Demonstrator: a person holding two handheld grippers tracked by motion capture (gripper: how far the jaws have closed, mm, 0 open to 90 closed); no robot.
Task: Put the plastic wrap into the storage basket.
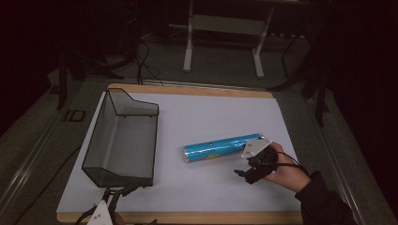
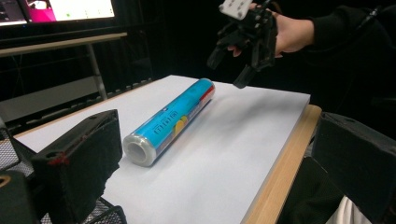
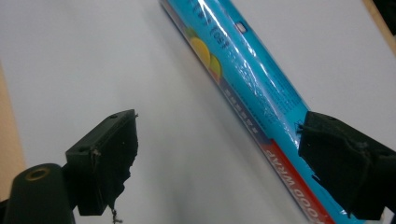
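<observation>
A blue roll of food wrap [image 1: 220, 146] [image 2: 173, 119] [image 3: 247, 74] lies on its side on the white mat [image 1: 206, 117], right of centre. My right gripper [image 1: 245, 176] [image 2: 227, 72] [image 3: 217, 123] hovers above the mat by the roll's right end, held in a hand. Its jaws stand open with nothing between them, and one jaw overlaps the roll's red end in its own view. My left gripper [image 1: 119, 192] [image 2: 219, 126] rests at the table's near edge beside the wire basket, open and holding nothing, and looks along the roll.
A black wire mesh basket [image 1: 96, 136] [image 2: 107, 214] stands on the mat's left side. The wooden table edge [image 1: 187, 216] [image 2: 280, 172] frames the mat. A white metal stand [image 1: 223, 28] is on the floor behind, and a lit monitor [image 2: 70, 9] to one side.
</observation>
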